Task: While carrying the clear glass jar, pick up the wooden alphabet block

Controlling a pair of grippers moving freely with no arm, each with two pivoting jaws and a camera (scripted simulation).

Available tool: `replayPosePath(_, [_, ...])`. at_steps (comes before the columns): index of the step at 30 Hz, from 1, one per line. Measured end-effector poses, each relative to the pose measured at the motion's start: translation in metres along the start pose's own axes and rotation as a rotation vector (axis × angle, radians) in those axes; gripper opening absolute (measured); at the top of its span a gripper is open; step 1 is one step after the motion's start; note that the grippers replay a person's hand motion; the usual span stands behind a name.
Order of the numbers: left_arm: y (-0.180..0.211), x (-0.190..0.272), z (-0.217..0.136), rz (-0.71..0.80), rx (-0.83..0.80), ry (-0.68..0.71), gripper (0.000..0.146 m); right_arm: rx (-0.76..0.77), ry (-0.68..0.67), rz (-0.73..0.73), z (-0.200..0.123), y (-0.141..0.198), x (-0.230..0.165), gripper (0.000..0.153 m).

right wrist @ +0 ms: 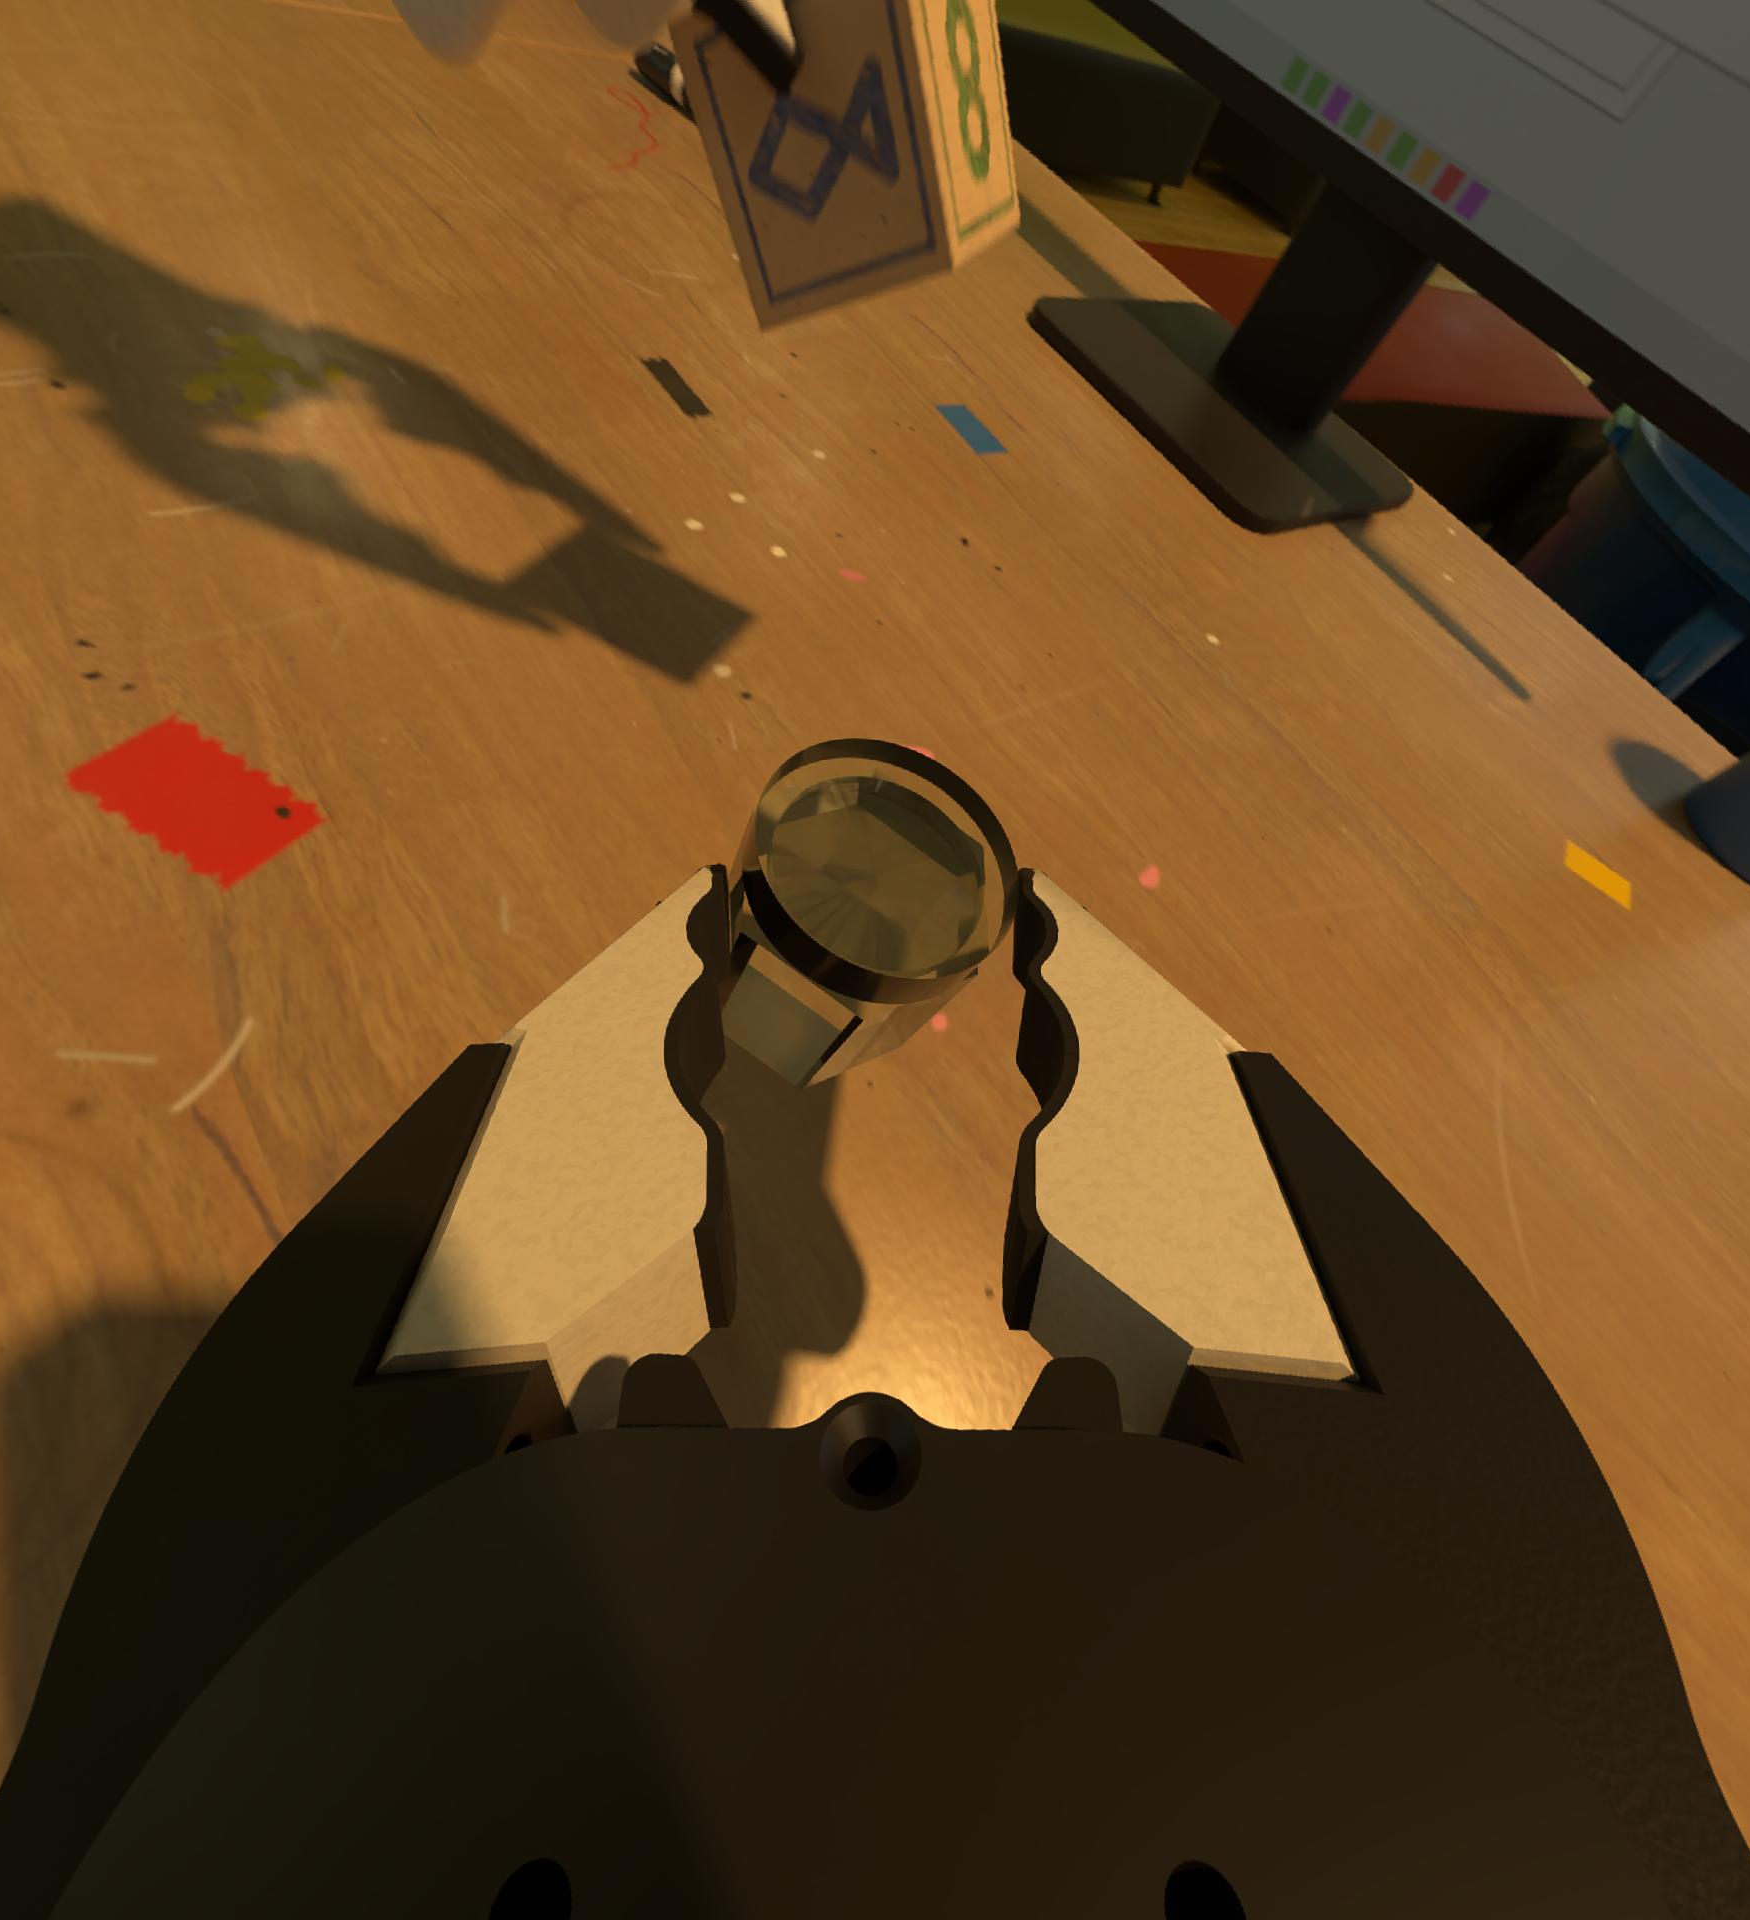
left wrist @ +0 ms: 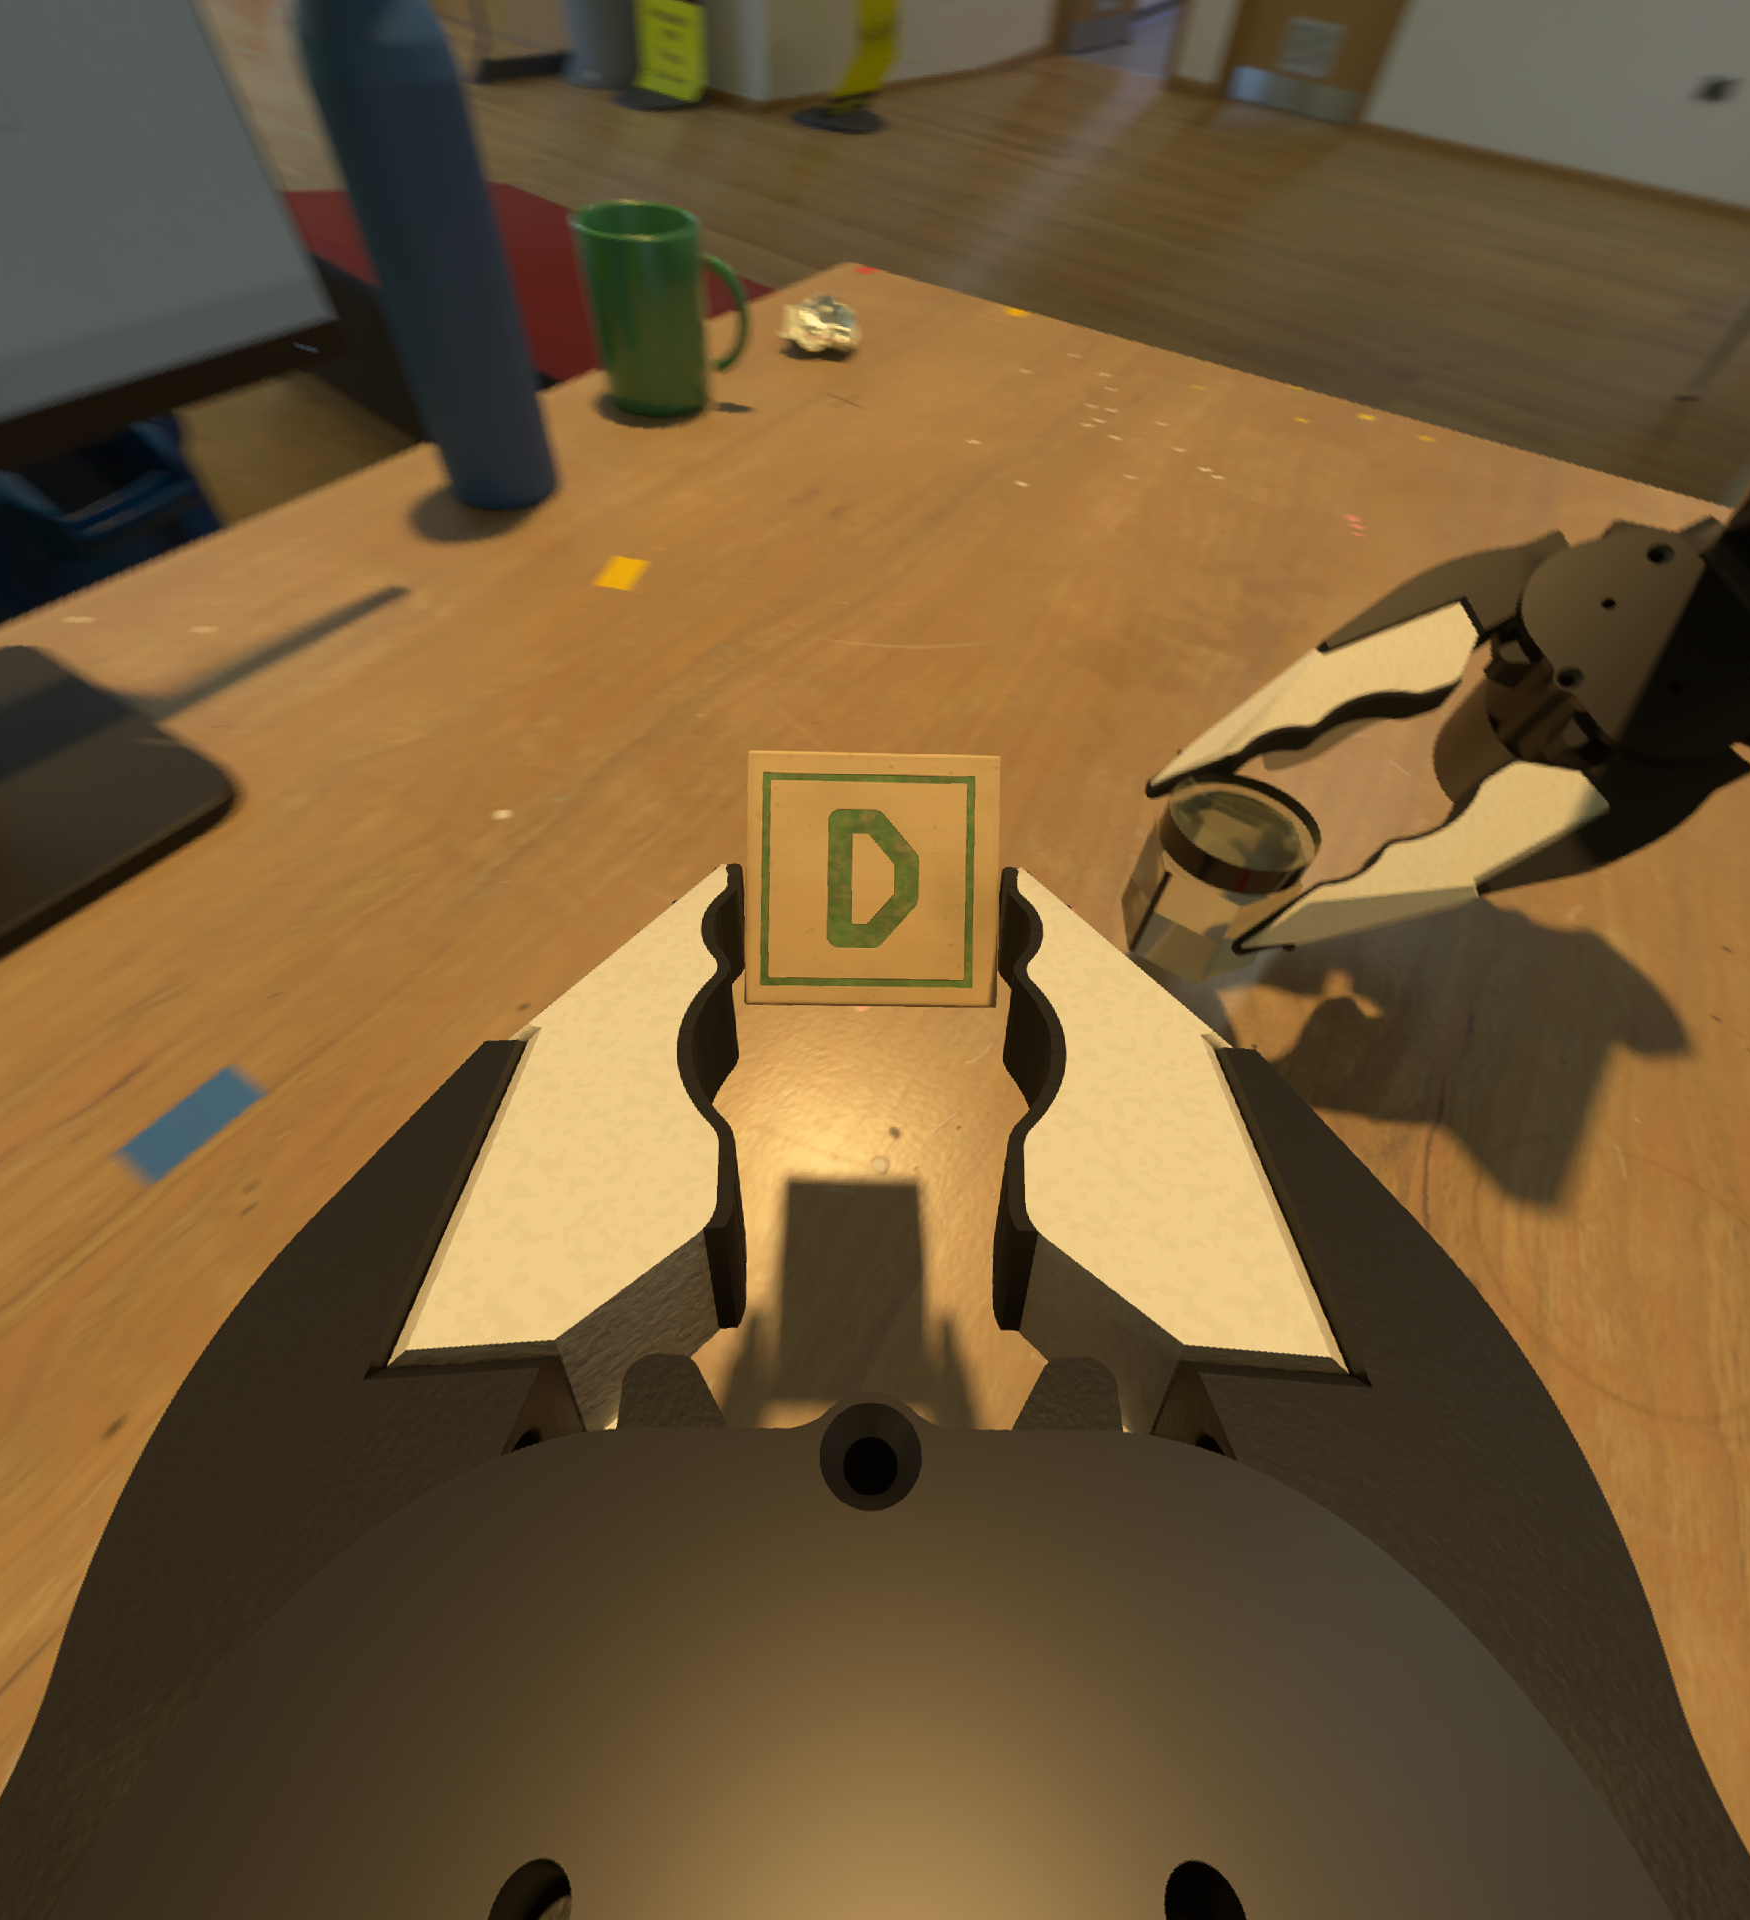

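Between the left tongs (left wrist: 871,883), clamped, sits the wooden alphabet block (left wrist: 871,878), green-lettered; right tongs (right wrist: 871,894) grip the clear glass jar (right wrist: 876,904).

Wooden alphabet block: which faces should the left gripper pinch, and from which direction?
Pinch the wooden alphabet block on its two flat side faces, coming in head-on at the green-framed face. Those sides are parallel and upright, and the left gripper already brackets them squarely with its fingertips.

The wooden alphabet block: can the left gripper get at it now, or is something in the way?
Probably yes: the wooden alphabet block sits between the left gripper fingertips, nothing between.
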State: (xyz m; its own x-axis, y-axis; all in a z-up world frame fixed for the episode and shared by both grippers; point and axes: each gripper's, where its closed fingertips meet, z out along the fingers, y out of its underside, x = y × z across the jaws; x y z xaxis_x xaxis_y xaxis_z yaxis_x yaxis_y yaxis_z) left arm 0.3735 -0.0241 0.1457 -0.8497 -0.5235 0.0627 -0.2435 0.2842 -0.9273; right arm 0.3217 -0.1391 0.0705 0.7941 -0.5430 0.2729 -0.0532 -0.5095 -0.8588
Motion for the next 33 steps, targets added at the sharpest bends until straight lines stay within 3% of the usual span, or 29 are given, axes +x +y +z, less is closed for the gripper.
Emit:
replayPosePath(11, [0.022, 0.007, 0.050, 0.181, -0.161, 0.209, 0.049, -0.042, 0.089, 0.073, -0.030, 0.027, 0.023, 0.055])
replayPosePath(15, [0.028, 0.007, 0.052, 0.245, -0.216, 0.212, 0.049, -0.043, 0.104, 0.099, -0.038, 0.031, 0.027, 0.055])
replayPosePath(24, [0.035, 0.010, 0.049, 0.218, -0.215, 0.337, 0.049, -0.068, 0.093, 0.078, -0.035, 0.033, 0.020, 0.055])
replayPosePath(33, [0.042, 0.010, 0.054, 0.264, -0.278, 0.332, 0.049, -0.062, 0.073, 0.093, -0.035, 0.033, 0.018, 0.055])
